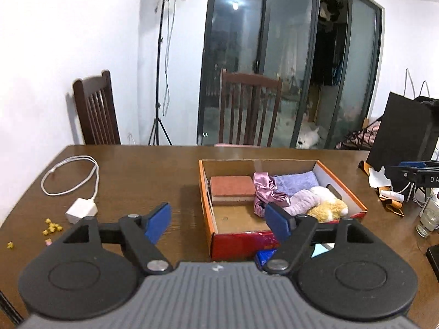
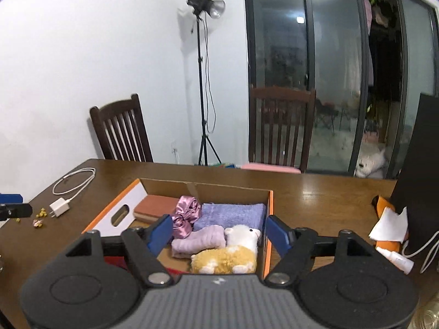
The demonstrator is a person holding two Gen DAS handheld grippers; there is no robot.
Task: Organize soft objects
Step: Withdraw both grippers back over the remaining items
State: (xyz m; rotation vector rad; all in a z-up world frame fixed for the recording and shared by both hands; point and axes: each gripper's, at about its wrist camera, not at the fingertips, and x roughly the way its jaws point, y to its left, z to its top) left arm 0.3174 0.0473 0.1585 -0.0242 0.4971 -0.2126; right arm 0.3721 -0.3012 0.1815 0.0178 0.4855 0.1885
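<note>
An open cardboard box [image 1: 343, 189] with orange walls is being shown on the brown table [image 1: 142, 175], and all the soft things are being kept inside it. A reddish sponge block [image 1: 232, 189] is lying at the box's left end. Beside it a pink satin scrunchie [image 1: 264, 192] is bunched against a folded lilac towel [image 1: 296, 181], which is set toward the far wall. In front of the towel a pale purple knitted piece [image 1: 301, 202] is being touched by a yellow and white plush toy [image 1: 329, 205] lying at the near right corner. The near left part of the box floor is bare cardboard.

The left gripper [image 1: 218, 220] is being held above the table just left of the box, with its jaws standing wide and nothing between them. The right gripper [image 2: 219, 231] is being held over the box's near edge, its jaws likewise spread wide and empty, with the plush toy [image 2: 227, 255] seen below and between the blue pads.

Only in the left wrist view are a glass [image 1: 428, 219] at the table's right edge and the box's red front wall being shown. In the right wrist view the handle slot in the box's white side wall [image 2: 120, 213] and the toy's face are being revealed. A white charger with cable [image 1: 82, 208] and small yellow bits [image 1: 52, 226] are being seen in both.
</note>
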